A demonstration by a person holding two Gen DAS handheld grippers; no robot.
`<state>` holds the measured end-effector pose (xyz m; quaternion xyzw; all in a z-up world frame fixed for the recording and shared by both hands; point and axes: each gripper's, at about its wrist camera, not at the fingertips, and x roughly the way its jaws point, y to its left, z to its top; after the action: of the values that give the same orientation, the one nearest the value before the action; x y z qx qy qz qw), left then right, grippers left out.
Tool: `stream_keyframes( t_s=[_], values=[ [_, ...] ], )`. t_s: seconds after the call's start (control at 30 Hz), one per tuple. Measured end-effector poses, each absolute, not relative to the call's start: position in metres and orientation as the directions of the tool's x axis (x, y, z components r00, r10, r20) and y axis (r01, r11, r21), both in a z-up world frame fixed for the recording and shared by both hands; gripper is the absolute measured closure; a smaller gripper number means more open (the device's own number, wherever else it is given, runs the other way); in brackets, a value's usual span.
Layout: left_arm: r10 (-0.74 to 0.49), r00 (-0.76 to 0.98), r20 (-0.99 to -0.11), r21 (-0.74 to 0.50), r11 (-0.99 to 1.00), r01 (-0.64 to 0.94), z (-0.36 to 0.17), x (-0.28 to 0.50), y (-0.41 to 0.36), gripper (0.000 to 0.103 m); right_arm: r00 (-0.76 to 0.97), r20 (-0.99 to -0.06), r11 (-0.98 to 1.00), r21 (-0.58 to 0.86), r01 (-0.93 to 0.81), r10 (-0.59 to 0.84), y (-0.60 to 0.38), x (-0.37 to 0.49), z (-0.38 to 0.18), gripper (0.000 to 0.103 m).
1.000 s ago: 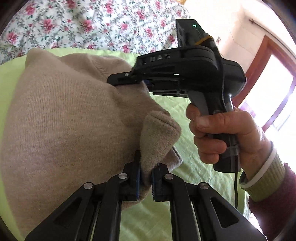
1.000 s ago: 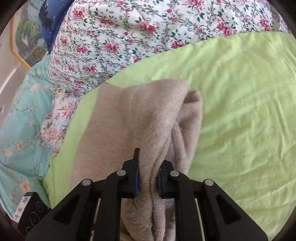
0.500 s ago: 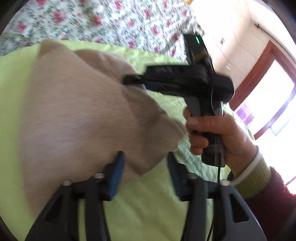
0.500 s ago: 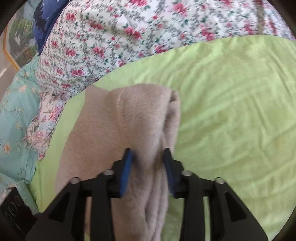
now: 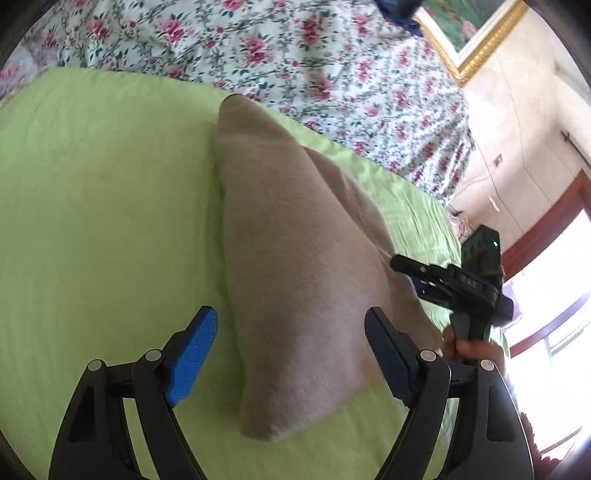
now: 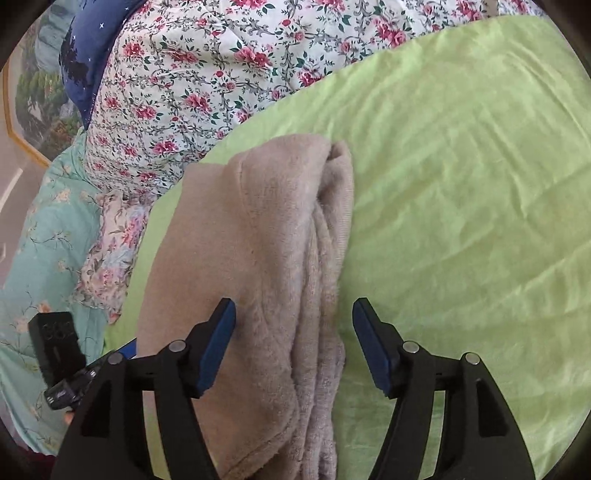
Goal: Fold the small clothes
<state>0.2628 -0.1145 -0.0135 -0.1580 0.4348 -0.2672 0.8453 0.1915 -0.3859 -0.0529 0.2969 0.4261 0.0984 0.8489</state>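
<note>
A beige knit garment [image 5: 295, 266] lies folded in layers on the lime-green sheet [image 5: 103, 221]. My left gripper [image 5: 291, 350] is open, its blue pads on either side of the garment's near end, gripping nothing. My right gripper [image 6: 293, 343] is open too, straddling the stacked folded edges of the same garment [image 6: 258, 240]. The right gripper also shows in the left wrist view [image 5: 413, 277] at the garment's right edge. The left gripper's body shows at the lower left of the right wrist view [image 6: 62, 362].
A floral quilt [image 6: 207, 74] bunches along the far side of the sheet [image 6: 461, 184]. A teal floral cover [image 6: 40, 240] and a navy cloth [image 6: 88, 48] lie at the left. A framed picture [image 5: 461, 33] hangs on the wall; a bright window [image 5: 554, 295] is at the right.
Both grippers have opened and let go of the beige garment, which now lies folded on the sheet. Both have drawn back a little from it.
</note>
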Motion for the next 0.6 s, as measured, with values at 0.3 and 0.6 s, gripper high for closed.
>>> stream_keyframes(
  t_s=[0.3, 0.6],
  values=[
    [-0.621, 0.396, -0.677, -0.56, 0.783, 0.27, -0.045, 0.314, -0.133, 0.019, 0.571, -0.671, 0.785, 0.616, 0.072, 0.474, -0.387, 0.224, -0.072, 0.035],
    [-0.673, 0.337, -0.658, -0.62, 0.739, 0.265, -0.069, 0.335, -0.141, 0.037, 0.536, -0.703, 0.812, 0.58, 0.054, 0.467, -0.37, 0.24, -0.078, 0.064]
  ],
)
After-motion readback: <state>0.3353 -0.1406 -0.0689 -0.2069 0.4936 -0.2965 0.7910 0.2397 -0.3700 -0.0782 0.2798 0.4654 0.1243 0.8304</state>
